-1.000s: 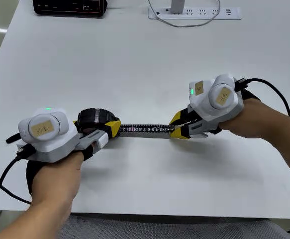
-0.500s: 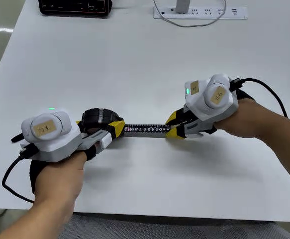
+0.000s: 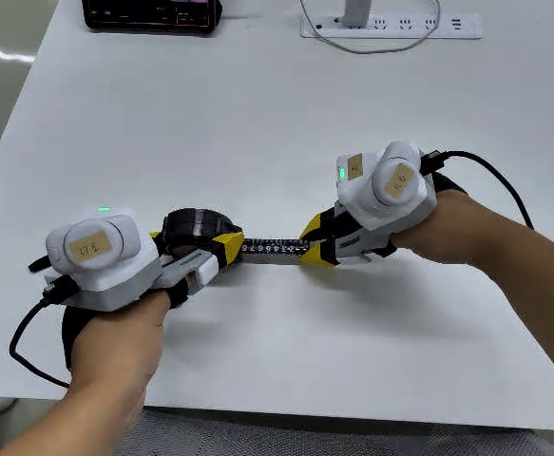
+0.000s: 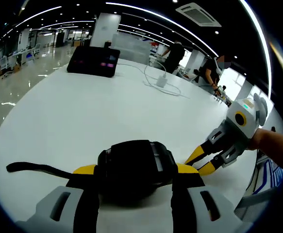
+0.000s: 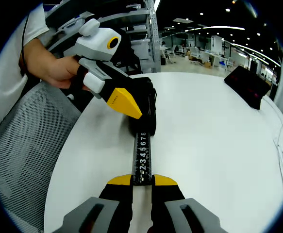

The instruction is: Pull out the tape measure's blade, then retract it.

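- The right gripper (image 5: 142,180) has its jaws pinched on the free end of the blade (image 5: 142,158). The printed numbers run from the yellow tips straight to the case (image 5: 148,116).
- The left gripper (image 4: 136,170) has its jaws clamped on the case, one yellow tip on each flank, and pins it to the table (image 3: 257,123).
- In the head view the two grippers face each other, close together. The blade lies low over the table, straight and without a kink.
- Only a short stretch of blade bridges them, so I judge the step to be one end of the stroke. Either the pull has just begun or the return is nearly done, and this moment alone does not settle which.
- The next move calls for the left grip to hold the case steady while the right travels along the blade's own line. Straying off that line would likely buckle the blade.
- If the blade is going in, it wants a slow feed. The right jaws should part only once the tip is at the case mouth, or the spring may snap it in.
- The case is the one housing here. Most of the blade is presumably coiled inside it, hidden.
- No box, tray or bin stands on the table. At the far edge lie a dark device (image 3: 151,13) and a power strip (image 3: 391,26) with a plug in it.
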The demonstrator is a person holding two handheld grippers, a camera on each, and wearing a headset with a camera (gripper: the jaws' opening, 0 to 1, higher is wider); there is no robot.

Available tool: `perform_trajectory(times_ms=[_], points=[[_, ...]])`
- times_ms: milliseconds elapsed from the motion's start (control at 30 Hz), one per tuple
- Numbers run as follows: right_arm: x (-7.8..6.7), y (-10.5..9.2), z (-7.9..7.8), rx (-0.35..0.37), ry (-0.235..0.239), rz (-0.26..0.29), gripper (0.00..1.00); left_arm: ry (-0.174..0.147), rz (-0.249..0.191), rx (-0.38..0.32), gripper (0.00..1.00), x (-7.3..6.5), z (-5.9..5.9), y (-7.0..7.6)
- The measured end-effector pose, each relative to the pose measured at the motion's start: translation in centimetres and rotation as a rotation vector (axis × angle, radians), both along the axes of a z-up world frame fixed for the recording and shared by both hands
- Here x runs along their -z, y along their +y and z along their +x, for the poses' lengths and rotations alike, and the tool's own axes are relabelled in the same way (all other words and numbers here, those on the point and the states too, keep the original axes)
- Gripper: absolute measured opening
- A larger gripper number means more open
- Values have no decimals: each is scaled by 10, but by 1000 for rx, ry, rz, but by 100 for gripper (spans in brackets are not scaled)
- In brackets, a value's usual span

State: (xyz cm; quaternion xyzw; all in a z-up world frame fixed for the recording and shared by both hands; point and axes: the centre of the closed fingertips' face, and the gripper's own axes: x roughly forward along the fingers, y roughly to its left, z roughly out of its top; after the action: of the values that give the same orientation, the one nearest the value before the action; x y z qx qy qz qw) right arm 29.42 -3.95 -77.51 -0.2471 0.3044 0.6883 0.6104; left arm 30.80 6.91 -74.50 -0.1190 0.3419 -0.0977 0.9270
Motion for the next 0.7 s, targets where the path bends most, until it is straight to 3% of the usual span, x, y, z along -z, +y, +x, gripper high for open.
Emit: perform_trajectory(times_ms=[700], points=[[-1, 31, -2, -10, 17, 41, 10, 1, -12, 1, 55, 1, 0, 1]])
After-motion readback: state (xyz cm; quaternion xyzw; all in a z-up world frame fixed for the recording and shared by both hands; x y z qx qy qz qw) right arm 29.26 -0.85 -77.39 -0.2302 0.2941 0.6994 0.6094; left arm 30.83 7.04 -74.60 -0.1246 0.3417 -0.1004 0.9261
